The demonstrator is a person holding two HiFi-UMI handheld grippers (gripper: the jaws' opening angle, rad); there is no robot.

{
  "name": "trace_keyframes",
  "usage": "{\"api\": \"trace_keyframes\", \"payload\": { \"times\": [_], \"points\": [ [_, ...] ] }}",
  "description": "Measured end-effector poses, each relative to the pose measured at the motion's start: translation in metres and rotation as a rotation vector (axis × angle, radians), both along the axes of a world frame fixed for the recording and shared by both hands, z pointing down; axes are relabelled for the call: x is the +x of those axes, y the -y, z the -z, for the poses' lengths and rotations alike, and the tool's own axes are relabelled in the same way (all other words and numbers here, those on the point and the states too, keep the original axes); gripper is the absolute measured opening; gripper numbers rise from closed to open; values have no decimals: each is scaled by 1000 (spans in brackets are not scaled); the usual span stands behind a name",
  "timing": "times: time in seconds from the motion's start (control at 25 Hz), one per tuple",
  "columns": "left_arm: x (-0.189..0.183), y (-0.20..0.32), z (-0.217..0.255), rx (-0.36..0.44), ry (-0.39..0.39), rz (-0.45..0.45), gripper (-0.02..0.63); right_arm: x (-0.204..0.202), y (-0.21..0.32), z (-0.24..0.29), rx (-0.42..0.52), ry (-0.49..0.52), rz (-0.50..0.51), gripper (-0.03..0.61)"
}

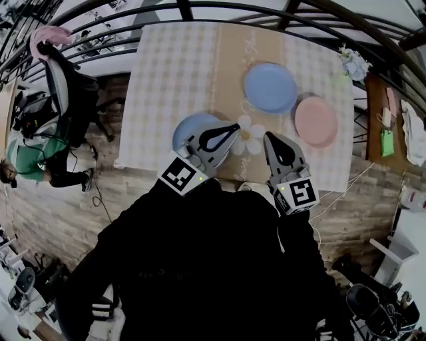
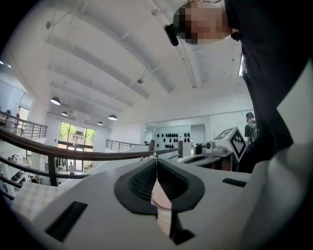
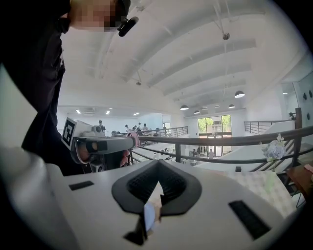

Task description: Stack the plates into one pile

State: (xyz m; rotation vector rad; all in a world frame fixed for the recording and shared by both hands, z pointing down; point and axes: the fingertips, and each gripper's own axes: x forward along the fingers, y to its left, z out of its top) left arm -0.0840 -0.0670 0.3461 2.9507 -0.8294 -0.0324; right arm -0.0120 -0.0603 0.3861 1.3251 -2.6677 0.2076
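Checked-cloth table (image 1: 166,73): round blue plate (image 1: 269,88) at centre, round pink plate (image 1: 315,121) by right edge, second blue plate (image 1: 188,130) at near edge, none stacked. Left gripper (image 1: 234,128), right gripper (image 1: 269,138): fingers (image 2: 142,180) pressed together, holding nothing. Hazard: closed fingers could shove the near-edge plate off.

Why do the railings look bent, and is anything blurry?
Head view: the wide lens bows the railing and darkens corners; the blue plate looks sharp. Left gripper view: railing curves, window glares. Right gripper view: same bend, black rim.
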Motion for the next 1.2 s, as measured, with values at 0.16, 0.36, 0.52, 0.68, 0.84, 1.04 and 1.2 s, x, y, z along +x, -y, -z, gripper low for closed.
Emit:
{"api": "trace_keyframes", "payload": {
  "times": [0.16,0.36,0.52,0.68,0.84,1.04,1.2],
  "points": [
    [-5,4,2,9,-23,59,21,-4,10,-7,-27,-7,46,6],
    [-12,3,-10,7,-11,110,20,-13,17,-24,-62,-20,87,8],
    [-22,4,-24,-6,6,150,20,-25,22,-44,-99,-24,107,14],
    [-32,8,-42,-13,36,175,20,-38,28,-75,-174,-28,122,21],
    [-43,10,-61,-36,37,196,20,-51,32,-106,-236,-43,138,28],
    [-53,13,-83,-74,50,220,20,-63,36,-147,-327,-82,134,34],
    [-60,10,-96,-89,50,221,21,-70,33,-183,-407,-113,125,43]
  ]
}}
